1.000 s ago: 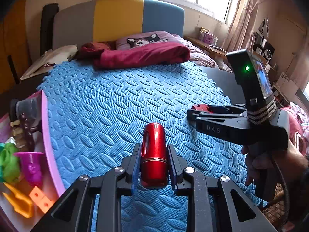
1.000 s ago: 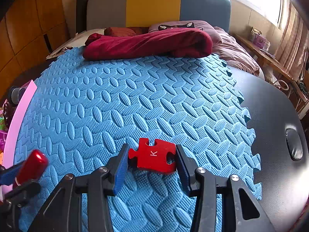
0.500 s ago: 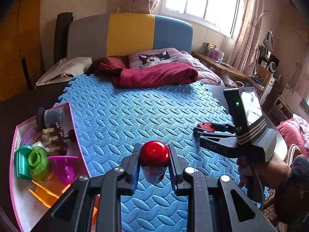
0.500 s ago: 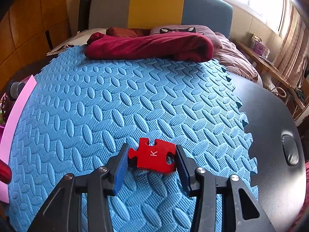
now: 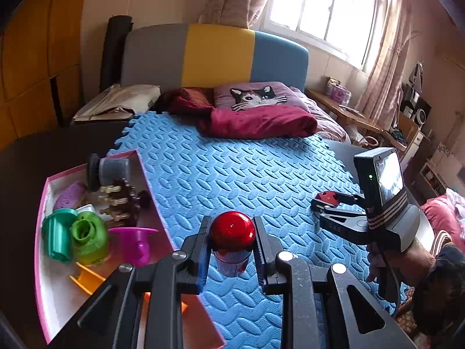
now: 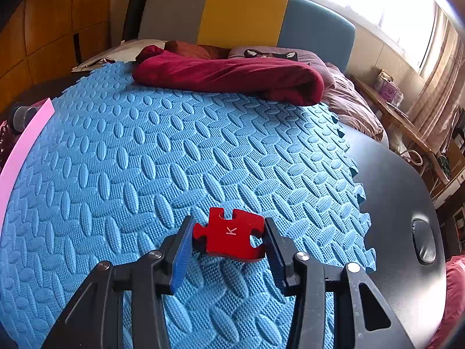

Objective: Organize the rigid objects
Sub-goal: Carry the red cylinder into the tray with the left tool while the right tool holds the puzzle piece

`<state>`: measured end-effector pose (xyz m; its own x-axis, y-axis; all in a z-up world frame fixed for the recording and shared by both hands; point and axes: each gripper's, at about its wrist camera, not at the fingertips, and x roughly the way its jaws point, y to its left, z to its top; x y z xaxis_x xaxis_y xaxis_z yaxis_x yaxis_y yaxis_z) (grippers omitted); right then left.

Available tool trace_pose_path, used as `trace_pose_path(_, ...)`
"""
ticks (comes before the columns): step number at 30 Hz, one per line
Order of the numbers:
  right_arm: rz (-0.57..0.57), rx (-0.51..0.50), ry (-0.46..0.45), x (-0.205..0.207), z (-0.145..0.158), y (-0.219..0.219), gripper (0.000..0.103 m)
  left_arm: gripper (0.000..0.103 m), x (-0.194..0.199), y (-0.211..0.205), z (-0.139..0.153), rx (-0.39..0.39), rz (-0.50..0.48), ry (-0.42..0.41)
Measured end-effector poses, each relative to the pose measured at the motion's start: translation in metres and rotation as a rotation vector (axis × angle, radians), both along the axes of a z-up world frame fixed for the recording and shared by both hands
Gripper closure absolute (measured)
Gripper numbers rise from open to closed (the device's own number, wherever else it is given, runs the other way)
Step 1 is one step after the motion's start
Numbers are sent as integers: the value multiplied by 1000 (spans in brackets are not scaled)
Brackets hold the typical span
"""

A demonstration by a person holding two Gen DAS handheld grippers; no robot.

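Over the blue foam mat (image 6: 180,157), both claws are loaded.

Between the left gripper's (image 5: 232,250) fingers sits a glossy red capsule (image 5: 232,232) with a clear lower end, clamped tight above the mat's near edge, just beside the pink tray (image 5: 43,290) of small toys on the left. The right gripper (image 6: 228,238) is clenched on a flat red puzzle piece (image 6: 229,238) printed with a white "K", held over the mat's right half near its toothed border. Mat and tray lie on a dark table (image 6: 401,203). Beyond it stands a bed with a grey, yellow and blue headboard (image 5: 215,55), a maroon blanket (image 6: 232,75) and a cat-face pillow (image 5: 252,96), under a bright curtained window (image 5: 322,8). "DAS" reads on the right gripper's body in the left view.
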<state>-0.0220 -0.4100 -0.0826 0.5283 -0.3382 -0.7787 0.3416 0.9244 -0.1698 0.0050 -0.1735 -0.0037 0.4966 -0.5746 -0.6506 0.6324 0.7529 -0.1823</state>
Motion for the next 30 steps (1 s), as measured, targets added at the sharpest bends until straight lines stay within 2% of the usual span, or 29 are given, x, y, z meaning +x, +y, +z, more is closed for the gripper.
trace_pose_path(4,0,0,0,0,0,0,57,77,8,31,6,-20,54,4)
trace_pose_path(8,2,-5,3,0,0,1,57,77,24,77,5,-30,157,33)
trace_pose_path(16,3,-5,5,0,0,1,57,77,46,156,-26,-13,346,128)
trace_pose_path(22,5,-7,7,-1,0,1,57,77,52,166,-43,-18,381,165)
trace_pose_path(25,5,-8,9,-1,1,1,57,77,58,162,-52,5,378,189)
trace_pose_path(30,3,-3,8,-2,1,1,57,76,68,158,-54,8,385,193)
